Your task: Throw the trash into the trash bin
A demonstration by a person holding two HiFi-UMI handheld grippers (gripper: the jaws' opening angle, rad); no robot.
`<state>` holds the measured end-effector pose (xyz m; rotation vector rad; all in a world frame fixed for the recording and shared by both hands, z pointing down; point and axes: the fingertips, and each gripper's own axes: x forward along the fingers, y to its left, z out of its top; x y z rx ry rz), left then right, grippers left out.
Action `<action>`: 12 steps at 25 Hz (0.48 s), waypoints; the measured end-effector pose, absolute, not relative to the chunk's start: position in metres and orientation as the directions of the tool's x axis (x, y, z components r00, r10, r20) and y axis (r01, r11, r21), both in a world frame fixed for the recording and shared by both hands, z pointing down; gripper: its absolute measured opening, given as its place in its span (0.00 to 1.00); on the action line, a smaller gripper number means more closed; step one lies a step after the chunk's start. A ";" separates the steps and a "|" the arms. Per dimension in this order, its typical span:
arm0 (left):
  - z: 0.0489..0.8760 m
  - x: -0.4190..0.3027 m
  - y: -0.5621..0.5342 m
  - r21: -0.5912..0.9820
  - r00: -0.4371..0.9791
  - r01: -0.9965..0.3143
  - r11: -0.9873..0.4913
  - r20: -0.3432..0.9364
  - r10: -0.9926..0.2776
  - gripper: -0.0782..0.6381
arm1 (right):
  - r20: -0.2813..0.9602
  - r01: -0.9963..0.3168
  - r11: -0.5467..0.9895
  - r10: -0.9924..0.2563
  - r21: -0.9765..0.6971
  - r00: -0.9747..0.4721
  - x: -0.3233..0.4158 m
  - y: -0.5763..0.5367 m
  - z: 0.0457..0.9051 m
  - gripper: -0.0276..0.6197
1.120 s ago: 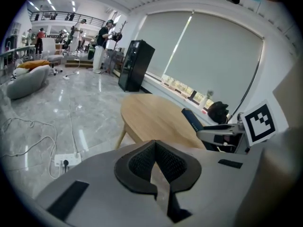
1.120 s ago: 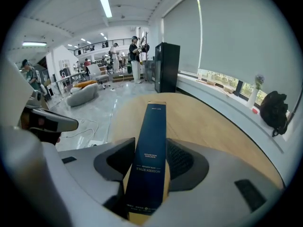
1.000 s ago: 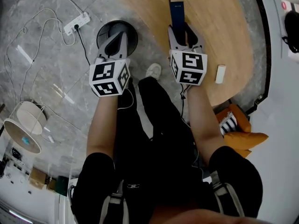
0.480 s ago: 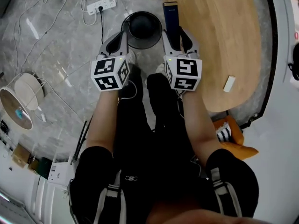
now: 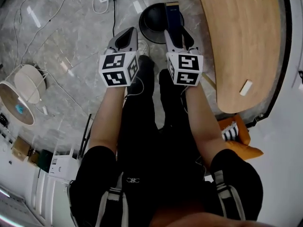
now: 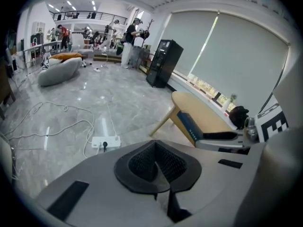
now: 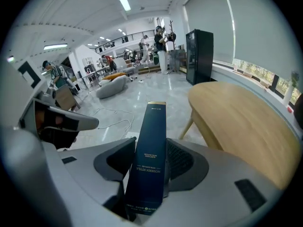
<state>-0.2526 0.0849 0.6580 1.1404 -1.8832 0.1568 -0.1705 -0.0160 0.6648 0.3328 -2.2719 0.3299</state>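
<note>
The right claw (image 7: 144, 174) grips the slim navy carton (image 5: 173, 14) by its lower end. It is likely light, stiff, smooth-sided cardboard, near the trash bin (image 5: 152, 22). The left claw (image 6: 156, 169) is closed and empty.

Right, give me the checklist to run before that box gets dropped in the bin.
1. Grip: the right gripper has its jaws closed on the dark blue box. Ok.
2. Aim: in the head view the box's far end overlaps the trash bin, but the right gripper view does not show the bin. Cannot tell.
3. Bin mouth: open, no lid showing. Ok.
4. Other hand: the left gripper has its jaws together, empty, left of the bin in the head view. Ok.
5. Obstacles: the wooden table lies off to the side, apart from the box. Ok.
</note>
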 end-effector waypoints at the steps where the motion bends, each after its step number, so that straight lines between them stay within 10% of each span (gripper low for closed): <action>1: 0.662 -0.255 0.086 0.325 -0.164 -0.759 0.565 0.743 -0.648 0.13 | 0.764 -0.347 0.929 -0.128 -0.131 -0.632 -0.171 -0.012 0.678 0.36; 12: 0.713 -0.278 0.105 0.374 -0.097 -0.747 0.550 0.757 -0.646 0.13 | 0.913 -0.402 0.907 -0.055 -0.124 -0.405 -0.168 0.011 0.840 0.36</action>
